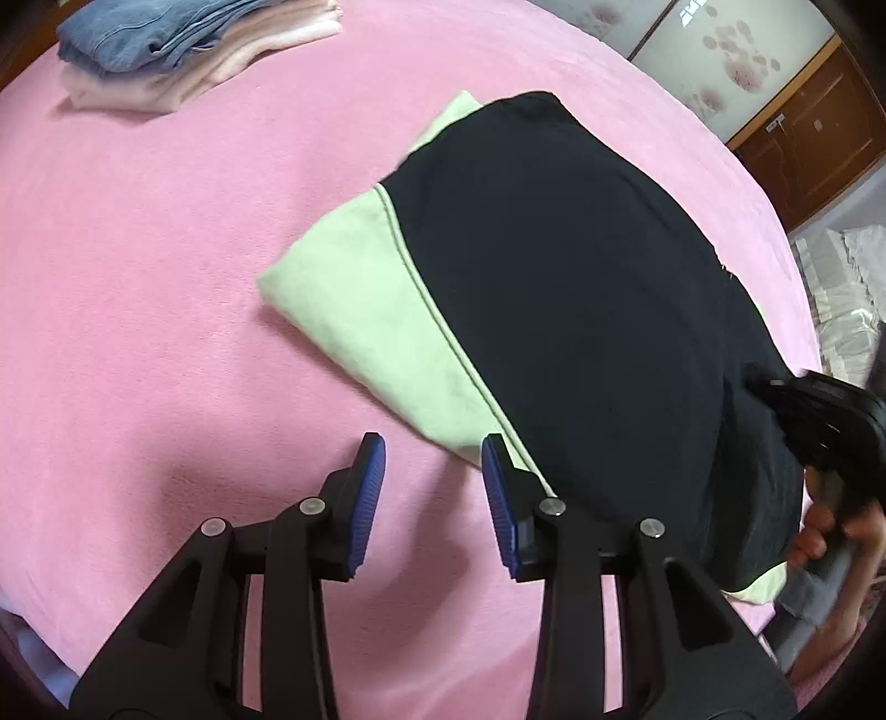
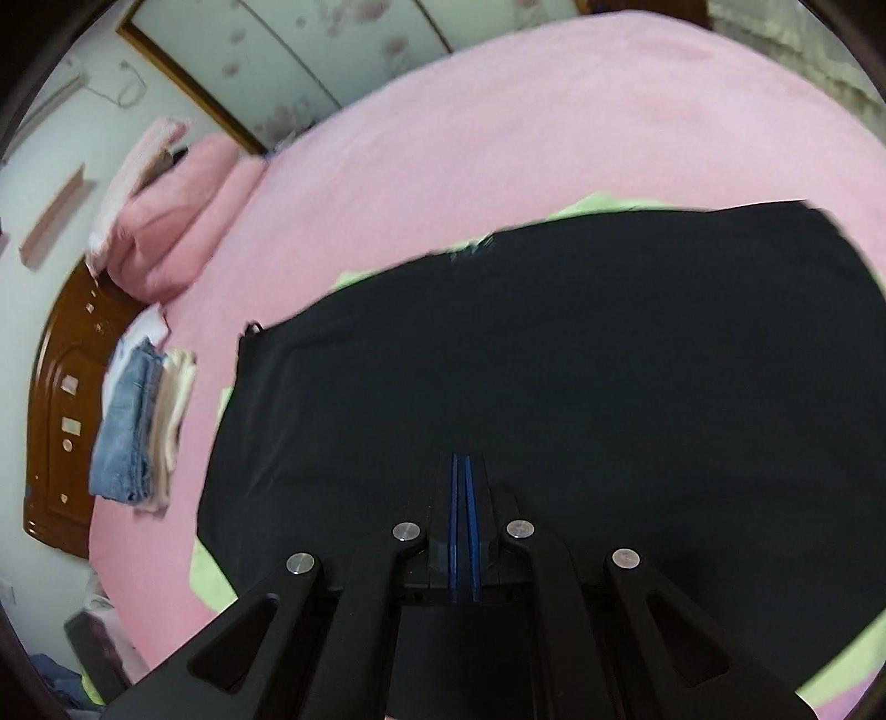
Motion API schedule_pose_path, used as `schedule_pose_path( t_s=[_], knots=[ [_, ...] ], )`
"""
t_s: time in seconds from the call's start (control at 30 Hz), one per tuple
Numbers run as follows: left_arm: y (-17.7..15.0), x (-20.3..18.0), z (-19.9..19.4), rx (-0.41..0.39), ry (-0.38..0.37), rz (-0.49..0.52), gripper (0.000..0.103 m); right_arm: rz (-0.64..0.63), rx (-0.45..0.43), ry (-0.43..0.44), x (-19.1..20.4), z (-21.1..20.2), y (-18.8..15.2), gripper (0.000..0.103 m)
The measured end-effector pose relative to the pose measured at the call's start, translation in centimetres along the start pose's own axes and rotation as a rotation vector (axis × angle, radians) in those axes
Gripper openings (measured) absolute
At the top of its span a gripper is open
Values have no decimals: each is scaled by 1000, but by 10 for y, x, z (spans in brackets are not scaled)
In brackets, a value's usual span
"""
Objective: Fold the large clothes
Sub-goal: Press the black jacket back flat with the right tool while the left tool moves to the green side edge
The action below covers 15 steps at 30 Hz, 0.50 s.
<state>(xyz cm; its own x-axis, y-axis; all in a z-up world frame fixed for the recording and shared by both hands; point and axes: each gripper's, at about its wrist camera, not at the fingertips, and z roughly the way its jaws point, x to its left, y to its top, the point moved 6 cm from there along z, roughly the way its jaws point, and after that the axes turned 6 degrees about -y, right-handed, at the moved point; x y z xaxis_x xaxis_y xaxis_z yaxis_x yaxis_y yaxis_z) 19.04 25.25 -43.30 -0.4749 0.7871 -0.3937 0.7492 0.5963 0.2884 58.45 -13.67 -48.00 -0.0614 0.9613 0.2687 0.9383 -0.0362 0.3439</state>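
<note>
The left tool (image 1: 433,487) hangs over the pink bed (image 1: 166,277) with its blue pads (image 1: 370,498) parted and nothing between them, just beside the near corner of a half-folded garment (image 1: 581,310). The right tool (image 2: 461,471) stands closed, its pads pressed flat together above the dark cloth; nothing shows between them in its own view, and in the left view it is a blurred black shape at the garment's far edge, with a person's hand (image 1: 830,531) behind it.

The garment, black with pale green panels (image 1: 360,315), lies spread across the middle of the bed, one green edge showing beyond the black. A stack of folded clothes (image 1: 183,50), blue on top of pale pink, sits well apart near the bed's far edge.

The step in hand appears to be taking hold of the near edge for the next fold. To do it well, the left tool likely needs to settle on the green corner and pinch all the layers together, not the top one alone, while the right tool opens and takes a matching hold on the same edge. Lifting both ends evenly should keep the crease straight; a one-sided pull would probably drag the cloth askew on the soft blanket.
</note>
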Motion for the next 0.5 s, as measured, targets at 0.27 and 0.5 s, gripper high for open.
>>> schedule_pose_path(
  t_s=[0.27,0.5],
  knots=[
    [-5,7,-10,-26,-70,-47,44,-78,62,-169,28,77,19,3],
    [-8,9,-10,-11,-87,-87,45,-187,67,-255,56,108,28,4]
  ],
)
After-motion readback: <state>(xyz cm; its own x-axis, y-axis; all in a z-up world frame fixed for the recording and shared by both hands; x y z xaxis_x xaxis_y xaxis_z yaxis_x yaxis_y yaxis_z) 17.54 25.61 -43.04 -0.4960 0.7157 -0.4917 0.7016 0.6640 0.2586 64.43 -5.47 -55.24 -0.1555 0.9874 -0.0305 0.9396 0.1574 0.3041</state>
